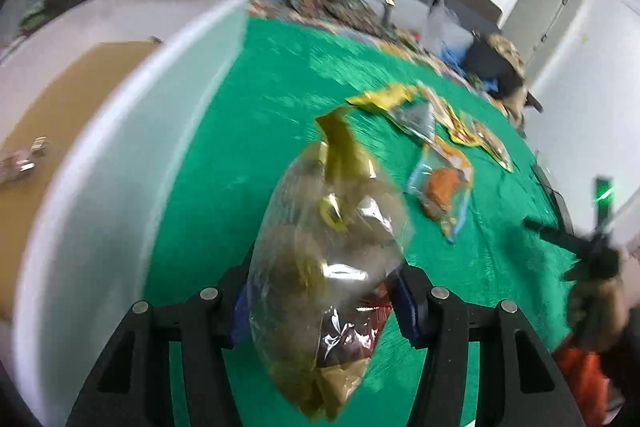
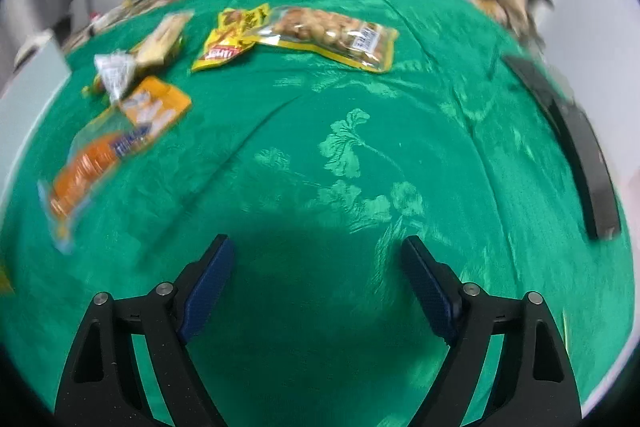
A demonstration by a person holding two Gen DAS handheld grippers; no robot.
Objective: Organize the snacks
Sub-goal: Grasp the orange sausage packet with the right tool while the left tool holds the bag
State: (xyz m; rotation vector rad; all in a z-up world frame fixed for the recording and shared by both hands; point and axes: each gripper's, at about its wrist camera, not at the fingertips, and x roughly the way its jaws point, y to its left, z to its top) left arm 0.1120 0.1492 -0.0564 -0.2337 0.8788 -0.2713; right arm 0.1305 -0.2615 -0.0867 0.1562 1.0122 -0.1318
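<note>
Tongs on the left (image 1: 320, 301) clench a clear snack bag (image 1: 320, 267) with yellow and red print, held above the green tabletop (image 1: 248, 131) beside a white bin (image 1: 120, 147); its lettering is too blurred to read. Farther right lie an orange biscuit pack (image 2: 108, 147), a yellow sachet (image 2: 230, 39) with unreadable red print, and a nut pouch (image 2: 332, 35) bearing a white label too small to make out. The right tongs (image 2: 318, 267) gape wide over bare cloth, grasping nothing.
</note>
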